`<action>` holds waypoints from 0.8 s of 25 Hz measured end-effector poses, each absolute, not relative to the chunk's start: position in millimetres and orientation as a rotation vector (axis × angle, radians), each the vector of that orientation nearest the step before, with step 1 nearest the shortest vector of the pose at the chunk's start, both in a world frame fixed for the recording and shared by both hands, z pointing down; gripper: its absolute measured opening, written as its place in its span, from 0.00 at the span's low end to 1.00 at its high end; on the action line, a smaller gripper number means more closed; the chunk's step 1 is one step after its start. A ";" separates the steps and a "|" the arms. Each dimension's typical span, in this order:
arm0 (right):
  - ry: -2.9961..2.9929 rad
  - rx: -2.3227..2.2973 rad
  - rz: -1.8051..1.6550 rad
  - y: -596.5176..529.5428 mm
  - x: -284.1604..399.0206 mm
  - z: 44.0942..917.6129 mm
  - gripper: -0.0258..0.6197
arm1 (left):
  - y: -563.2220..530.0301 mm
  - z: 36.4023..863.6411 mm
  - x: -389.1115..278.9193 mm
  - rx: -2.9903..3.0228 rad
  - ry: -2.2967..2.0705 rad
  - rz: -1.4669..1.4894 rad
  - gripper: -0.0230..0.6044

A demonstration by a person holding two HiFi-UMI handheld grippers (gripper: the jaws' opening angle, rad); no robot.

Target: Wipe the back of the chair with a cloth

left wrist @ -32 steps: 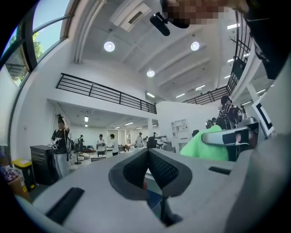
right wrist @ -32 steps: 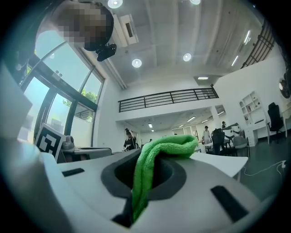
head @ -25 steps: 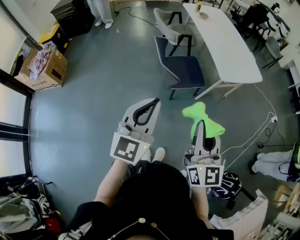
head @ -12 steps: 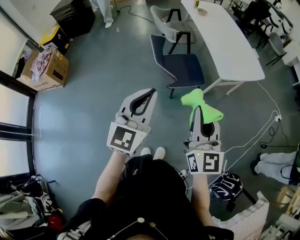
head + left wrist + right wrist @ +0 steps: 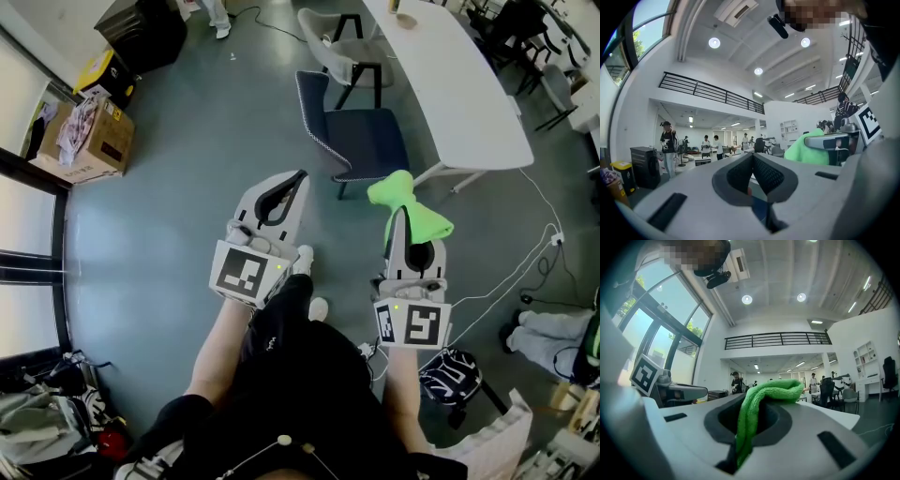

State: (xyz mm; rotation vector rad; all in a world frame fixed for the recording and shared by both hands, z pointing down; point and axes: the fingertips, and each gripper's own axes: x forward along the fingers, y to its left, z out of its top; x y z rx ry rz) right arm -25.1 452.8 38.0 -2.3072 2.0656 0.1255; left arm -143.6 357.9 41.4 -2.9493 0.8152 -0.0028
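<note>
Here the right tool (image 5: 398,217) clamps the green cloth (image 5: 409,199) short of the chair (image 5: 370,141); left tool (image 5: 299,176) closed.

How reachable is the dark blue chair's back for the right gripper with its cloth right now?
Probably not yet: the right gripper, shut on the green cloth, hangs short of the chair's back, open floor between. Nothing blocks the way; stepping closer should do.

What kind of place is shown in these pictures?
Probably a large open office or workshop hall: a long white table with a dark blue padded chair beside it, and a black-railed upper gallery above the main floor.
</note>
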 end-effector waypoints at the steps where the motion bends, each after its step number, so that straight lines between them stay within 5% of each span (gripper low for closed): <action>1: 2.066 -2.314 0.129 443.5 -23.2 38.7 0.07 | 348.3 42.3 -141.0 -2.953 0.814 0.001 0.03; 20: 2.022 -2.431 0.069 283.6 39.6 56.8 0.07 | 171.2 53.4 -84.4 -2.967 0.817 0.058 0.03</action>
